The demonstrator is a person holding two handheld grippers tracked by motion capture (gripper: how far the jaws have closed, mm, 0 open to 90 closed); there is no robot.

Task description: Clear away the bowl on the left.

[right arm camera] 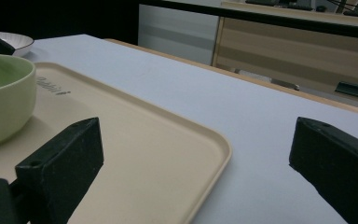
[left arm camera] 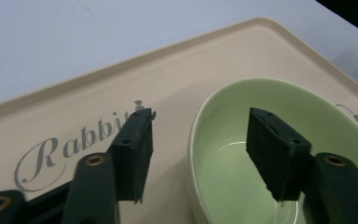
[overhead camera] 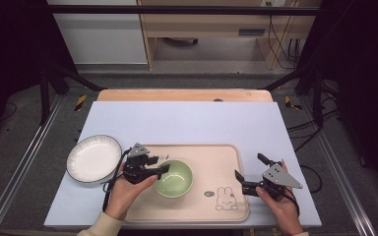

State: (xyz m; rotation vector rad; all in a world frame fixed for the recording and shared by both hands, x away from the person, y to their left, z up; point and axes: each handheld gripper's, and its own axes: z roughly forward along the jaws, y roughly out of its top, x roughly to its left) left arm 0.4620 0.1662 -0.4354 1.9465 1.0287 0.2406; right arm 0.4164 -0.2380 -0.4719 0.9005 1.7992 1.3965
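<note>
Green bowl (overhead camera: 174, 178) set down on the beige tray (overhead camera: 226, 153), upright and left of middle, near the "Rabbit" lettering (left arm camera: 74, 144). Left tool (overhead camera: 163, 170) at the bowl's left rim, jaws spread and straddling that rim in the left gripper view: one pad inside over the hollow, one outside over the tray, neither pressing on the rim. Grip let go, then; placing of the bowl looks done. Right tool (overhead camera: 249, 173) at the tray's right edge, jaws spread wide with nothing between them, hovering over the tray's corner and the pale worktop (overhead camera: 187, 123). White bowl (overhead camera: 94, 160) off the tray, on the worktop just left of it, untouched. Probably left to do: clearing the left tool from the rim, then fetching the white bowl onto the tray, plenty of bare room there beside the rabbit drawing (overhead camera: 225, 198).
</note>
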